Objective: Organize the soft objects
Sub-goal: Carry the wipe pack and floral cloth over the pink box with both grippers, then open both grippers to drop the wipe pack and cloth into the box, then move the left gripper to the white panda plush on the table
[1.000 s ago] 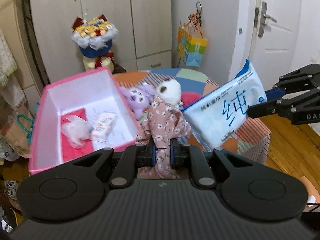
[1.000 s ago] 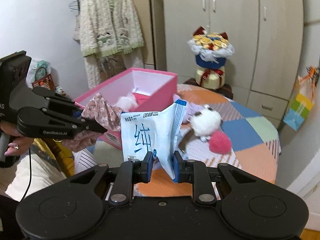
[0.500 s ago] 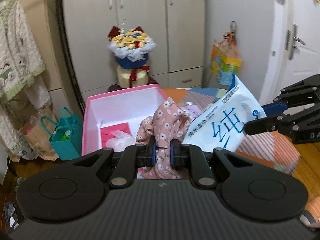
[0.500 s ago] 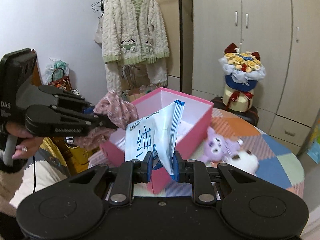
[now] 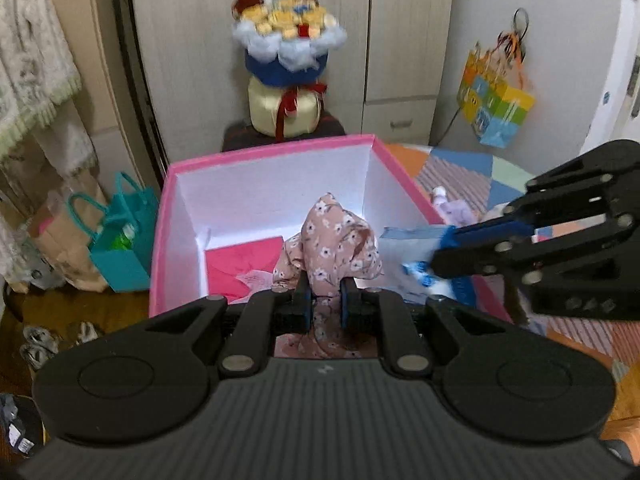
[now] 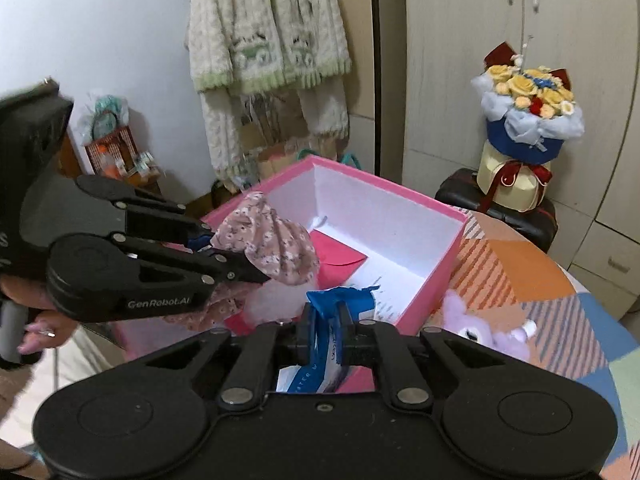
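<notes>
My left gripper (image 5: 324,300) is shut on a pink floral cloth (image 5: 336,240) and holds it over the near edge of the open pink box (image 5: 264,152). The cloth also shows in the right wrist view (image 6: 272,240), over the box (image 6: 456,244). My right gripper (image 6: 325,320) is shut on a blue and white tissue pack (image 6: 340,300), low at the box's near wall. In the left wrist view the pack (image 5: 416,248) hangs from the right gripper (image 5: 448,264) at the box's right side. A purple plush toy (image 6: 480,324) lies on the table beside the box.
The box stands on a round table with a patchwork cover (image 6: 540,292). A red envelope (image 5: 240,264) and papers lie inside the box. A flower bouquet (image 5: 288,60) stands behind it. Teal bags (image 5: 120,248) sit on the floor at left. A cardigan (image 6: 264,28) hangs on the wall.
Both grippers have moved toward the box with their loads. The tissue pack has dropped from upright above the box to low at its wall. The cloth now hangs over the box.
</notes>
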`<state>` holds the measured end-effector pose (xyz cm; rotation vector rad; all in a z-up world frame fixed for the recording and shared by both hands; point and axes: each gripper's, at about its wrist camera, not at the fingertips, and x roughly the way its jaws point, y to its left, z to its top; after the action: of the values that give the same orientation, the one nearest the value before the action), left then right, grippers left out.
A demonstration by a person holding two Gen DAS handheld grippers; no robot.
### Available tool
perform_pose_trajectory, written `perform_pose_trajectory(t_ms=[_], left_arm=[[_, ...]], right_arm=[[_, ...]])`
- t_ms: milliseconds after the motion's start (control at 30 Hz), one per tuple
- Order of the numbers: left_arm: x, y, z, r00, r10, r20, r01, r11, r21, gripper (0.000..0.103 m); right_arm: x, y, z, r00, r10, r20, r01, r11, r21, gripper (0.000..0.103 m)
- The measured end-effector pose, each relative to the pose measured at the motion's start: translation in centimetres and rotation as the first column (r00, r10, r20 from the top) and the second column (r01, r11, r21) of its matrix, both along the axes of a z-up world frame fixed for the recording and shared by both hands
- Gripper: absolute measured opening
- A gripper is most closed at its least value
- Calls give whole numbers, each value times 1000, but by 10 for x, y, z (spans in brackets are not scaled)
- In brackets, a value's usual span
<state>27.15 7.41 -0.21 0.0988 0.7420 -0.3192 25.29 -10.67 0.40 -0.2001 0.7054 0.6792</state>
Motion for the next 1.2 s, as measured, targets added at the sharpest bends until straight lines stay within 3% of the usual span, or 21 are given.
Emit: perform_pose_trajectory(t_ms=[167,433,533,600,633,667,700,933,1200], left_arm=[[28,-8,-10,999,-13,-31,13,1000,18,12],[56,-11,-12,999,-12,-49,11,1000,-26,12],[68,-5,-20,995,23,-99,-30,997,-74,25],[69,-1,-23,993,37,-109,-46,996,-79,52],[66,1,-23,995,35,-98,-42,997,-67,54],[62,2,-21,996,33,-85,-38,998,-56,57],[59,4,-19,997,30,-69,-33,998,-45,60],[12,13,10,998,6,66,-8,999,35,65],[-43,8,37,995,-44,88,37,997,71,65]], right_arm=[[35,5,-7,1000,1,-27,-1,1000,5,8],[65,11,-4,998,-53,26,53,998,-13,8],[78,14,-10,996,-83,16,83,997,3,12],[84,11,-14,996,-91,-21,92,994,52,16],[85,6,-14,995,-84,-45,88,992,92,35],[86,2,-14,995,-77,-69,85,989,121,44],[84,-3,-13,994,-76,-83,87,985,147,54],[39,-26,-1,999,-35,-21,37,993,113,54],[-26,-42,19,998,-21,66,20,1000,19,55]])
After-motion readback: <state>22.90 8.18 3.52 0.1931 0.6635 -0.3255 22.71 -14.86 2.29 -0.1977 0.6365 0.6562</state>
